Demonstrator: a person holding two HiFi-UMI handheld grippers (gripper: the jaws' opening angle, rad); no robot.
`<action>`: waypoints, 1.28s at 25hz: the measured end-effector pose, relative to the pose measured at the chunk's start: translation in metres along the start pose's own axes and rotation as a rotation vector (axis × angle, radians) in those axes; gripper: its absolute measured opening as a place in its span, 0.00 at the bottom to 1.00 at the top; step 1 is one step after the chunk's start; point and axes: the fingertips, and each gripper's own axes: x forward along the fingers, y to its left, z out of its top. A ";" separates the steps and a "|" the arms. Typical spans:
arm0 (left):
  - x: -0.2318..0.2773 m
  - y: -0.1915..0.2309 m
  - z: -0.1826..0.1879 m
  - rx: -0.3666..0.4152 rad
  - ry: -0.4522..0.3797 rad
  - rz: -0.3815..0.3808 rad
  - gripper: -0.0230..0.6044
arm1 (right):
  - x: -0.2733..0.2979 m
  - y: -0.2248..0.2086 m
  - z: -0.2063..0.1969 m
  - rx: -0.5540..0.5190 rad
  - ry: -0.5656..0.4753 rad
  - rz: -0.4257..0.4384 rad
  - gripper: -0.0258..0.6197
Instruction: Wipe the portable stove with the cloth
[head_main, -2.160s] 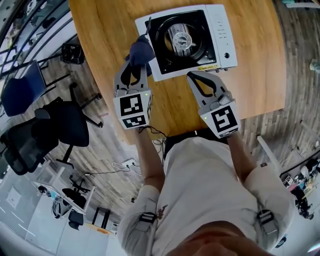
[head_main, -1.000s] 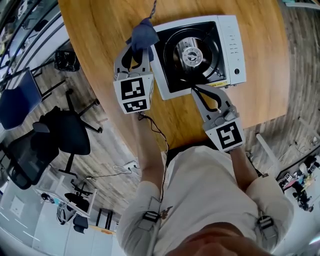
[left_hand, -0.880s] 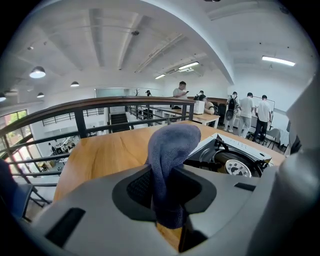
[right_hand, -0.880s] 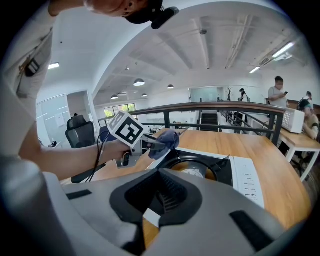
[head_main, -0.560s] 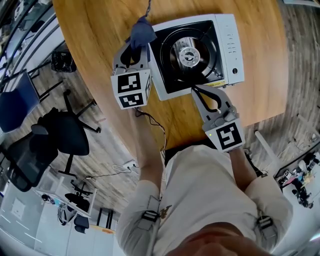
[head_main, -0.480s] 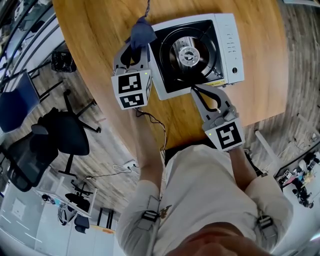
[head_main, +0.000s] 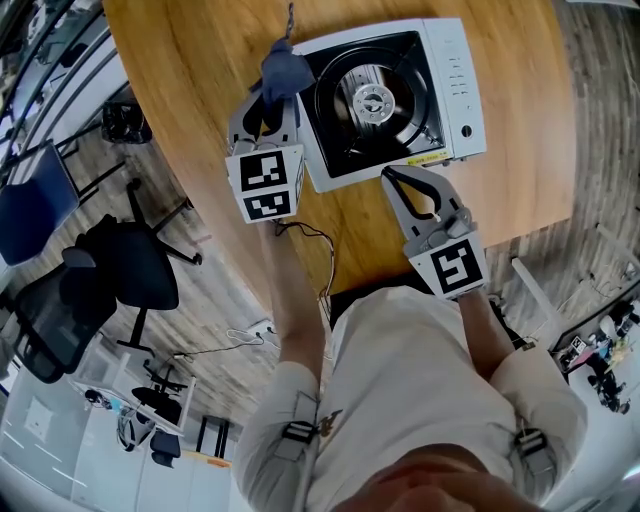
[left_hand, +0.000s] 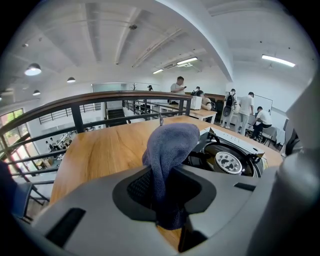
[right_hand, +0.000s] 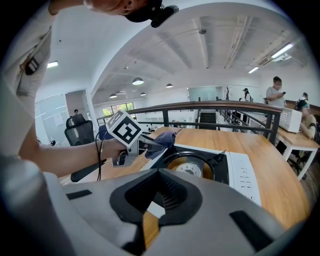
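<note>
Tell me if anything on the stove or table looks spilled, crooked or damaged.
Nothing stands out. The portable stove sits flat on the table, its burner centred in the pan, with no spill or damage visible. The cloth is bunched in the left tongs at the stove's left edge.

No legible words, brands or numbers anywhere.

Stove (head_main: 385, 95): a yellow label strip (head_main: 424, 158) runs along the near edge, but its print is too small to read. Small dark marks run down the white control panel (head_main: 455, 72) and cannot be deciphered.

Left gripper (head_main: 268, 98), cube (head_main: 266, 186): black-and-white square marker patterns, no letters or digits.

Right gripper (head_main: 406, 178), marker face (head_main: 458, 268): the same kind of pattern, no characters.

The right gripper view shows the left cube closer up, and it too carries only a pattern.
</note>
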 end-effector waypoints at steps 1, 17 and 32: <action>-0.002 -0.002 -0.001 0.003 0.002 -0.002 0.19 | -0.001 0.001 0.000 0.000 -0.002 0.001 0.07; -0.028 -0.025 -0.025 0.003 0.021 0.002 0.19 | -0.010 0.017 -0.007 -0.014 -0.008 0.022 0.07; -0.053 -0.049 -0.048 0.015 0.039 0.012 0.19 | -0.012 0.036 -0.009 -0.051 -0.038 0.054 0.07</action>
